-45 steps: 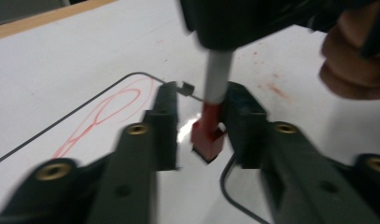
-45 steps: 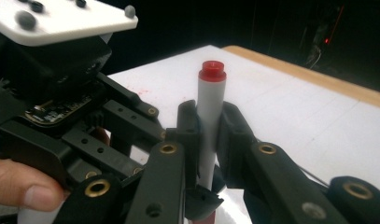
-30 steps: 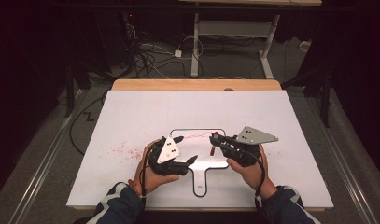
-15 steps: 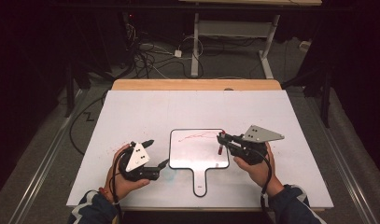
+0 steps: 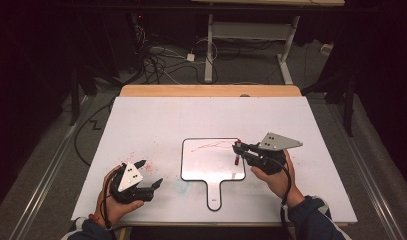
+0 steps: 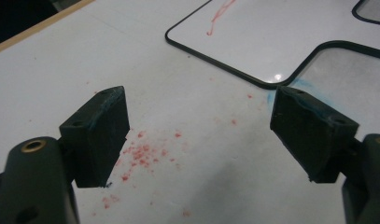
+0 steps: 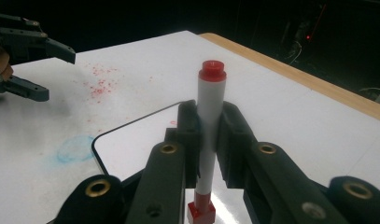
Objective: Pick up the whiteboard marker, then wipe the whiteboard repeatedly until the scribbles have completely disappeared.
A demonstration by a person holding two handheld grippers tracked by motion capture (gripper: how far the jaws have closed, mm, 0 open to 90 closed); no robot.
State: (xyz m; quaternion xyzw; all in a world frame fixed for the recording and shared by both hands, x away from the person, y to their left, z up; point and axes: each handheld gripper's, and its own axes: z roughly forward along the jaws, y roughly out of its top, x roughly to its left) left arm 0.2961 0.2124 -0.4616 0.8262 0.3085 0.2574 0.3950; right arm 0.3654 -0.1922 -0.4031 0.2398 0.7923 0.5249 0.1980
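Drawing step in hand: right gripper (image 5: 239, 152) jaws clamp the red marker (image 7: 208, 135) upright over the whiteboard (image 5: 206, 162), left gripper (image 5: 150, 174) jaws, just opened, wide and empty; next, lower tip to board.

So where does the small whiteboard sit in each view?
High view: whiteboard centre, handle toward the person, between the two hands.
Left gripper view: upper right, its rounded corner beyond the open jaws.
Right gripper view: bottom centre, behind the held marker.
Shared landmark: the board's black rim; red speckles lie to its left.
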